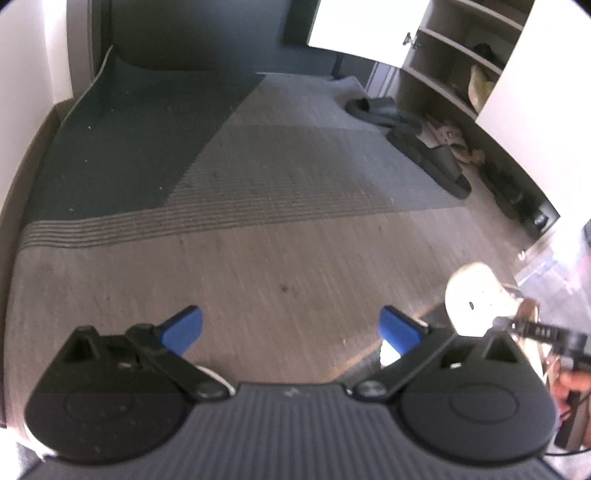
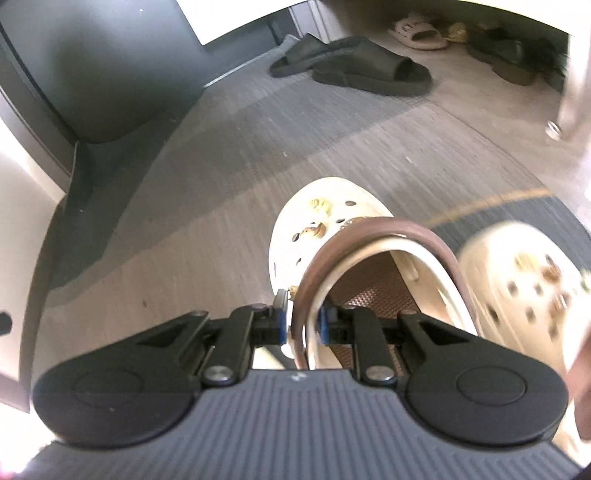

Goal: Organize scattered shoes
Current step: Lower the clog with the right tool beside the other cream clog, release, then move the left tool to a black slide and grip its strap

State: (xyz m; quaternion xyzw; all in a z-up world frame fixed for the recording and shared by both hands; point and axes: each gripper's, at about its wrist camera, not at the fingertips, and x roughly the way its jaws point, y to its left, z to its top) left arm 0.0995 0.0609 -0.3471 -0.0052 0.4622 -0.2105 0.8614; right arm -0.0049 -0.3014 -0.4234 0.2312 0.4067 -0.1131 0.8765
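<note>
— What's under you, biggest things first?

— The grey ribbed mat point(image 1: 280, 173) fills most of the floor, with the pale wood floor point(image 1: 258, 280) nearer me. An open shoe cabinet point(image 1: 447, 55) stands at the far right, and a pair of dark slides point(image 2: 369, 72) lies on the far edge of the mat in front of it. A beige slipper point(image 2: 419, 33) sits on the floor behind them.

— And your hands?

— Both tilt steeply down toward the floor. My left gripper point(image 1: 291, 328) hangs over bare wood with its blue pads point(image 1: 183, 328) spread wide and nothing between them. My right gripper point(image 2: 301, 319) has its jaws drawn in close on the heel of a cream clog point(image 2: 325, 225), pinching the brown heel strap point(image 2: 373, 229) and the cream rim together.

— Where is that clog?

— Straight ahead of my right fingers, toe pointing away, charms on its upper, over the near edge of the mat. From the left side it shows at the right margin, off the floor. A second cream clog point(image 2: 524, 280), blurred, lies just to its right
</note>
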